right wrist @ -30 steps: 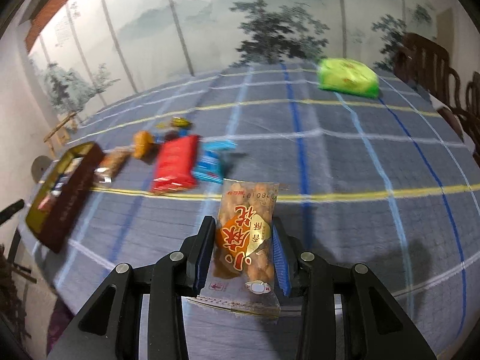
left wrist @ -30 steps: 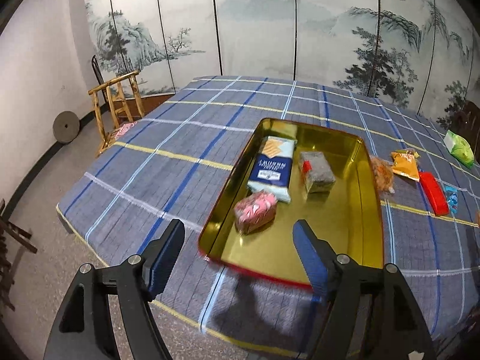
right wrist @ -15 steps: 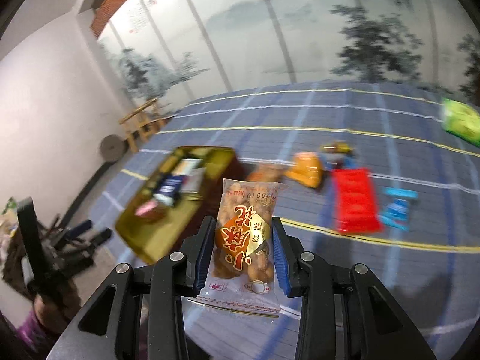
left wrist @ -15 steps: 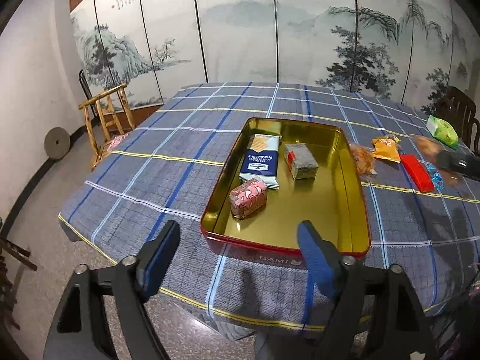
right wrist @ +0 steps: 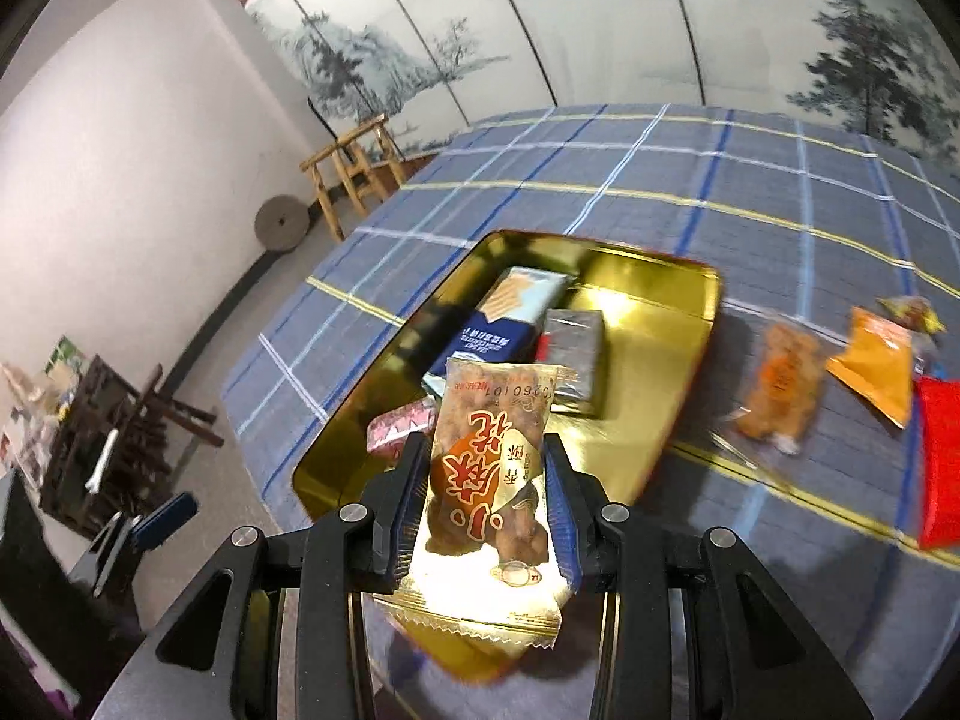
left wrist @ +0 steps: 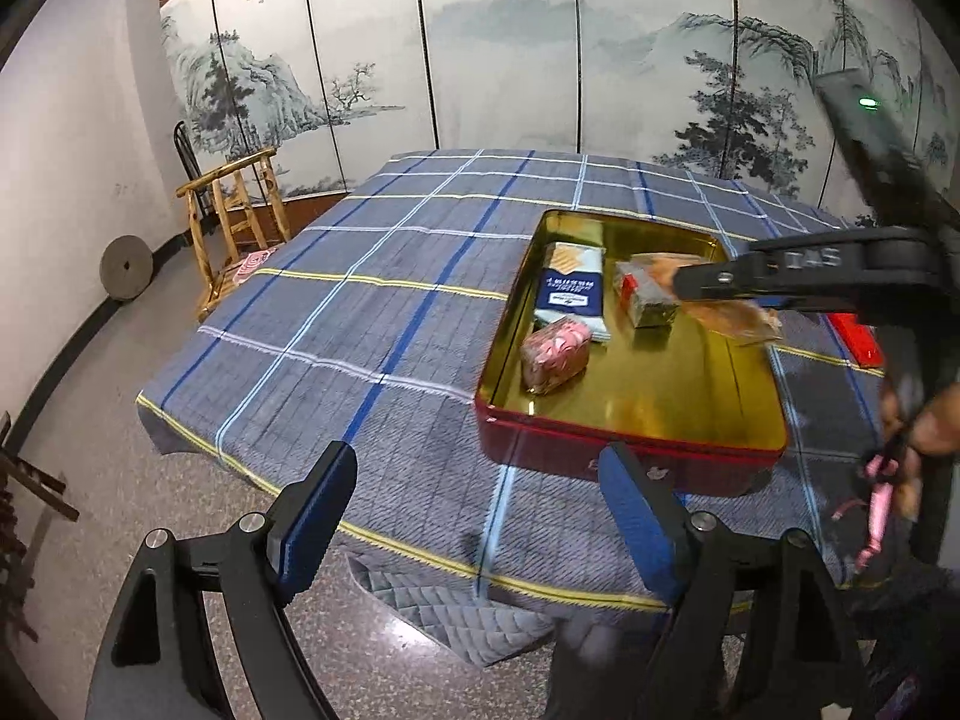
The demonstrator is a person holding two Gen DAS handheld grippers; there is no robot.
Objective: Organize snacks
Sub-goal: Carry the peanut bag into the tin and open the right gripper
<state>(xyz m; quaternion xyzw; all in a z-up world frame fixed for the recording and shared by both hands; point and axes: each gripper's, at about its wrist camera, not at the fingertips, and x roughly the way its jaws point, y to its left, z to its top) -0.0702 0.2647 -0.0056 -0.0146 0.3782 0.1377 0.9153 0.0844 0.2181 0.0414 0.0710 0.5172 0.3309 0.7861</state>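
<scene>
My right gripper (right wrist: 486, 492) is shut on a clear peanut snack packet (right wrist: 489, 480) with red print and holds it above the gold tin tray (right wrist: 696, 324). In the left wrist view that gripper (left wrist: 708, 282) reaches in from the right over the tray (left wrist: 630, 414) with the packet (left wrist: 732, 318). The tray holds a blue cracker pack (left wrist: 570, 294), a grey-red pack (left wrist: 645, 300) and a pink wrapped snack (left wrist: 552, 351). My left gripper (left wrist: 474, 516) is open and empty, low in front of the table's near edge.
Loose snacks lie on the plaid cloth right of the tray: a brown packet (right wrist: 780, 384), an orange packet (right wrist: 876, 372), a red pack (right wrist: 939, 456). A wooden chair (left wrist: 237, 222) and a round stone (left wrist: 126, 267) stand at the left. A painted screen is behind.
My right gripper has carried the peanut packet leftward from the loose snacks to above the tray. My left gripper has drawn back and lowered in front of the table edge.
</scene>
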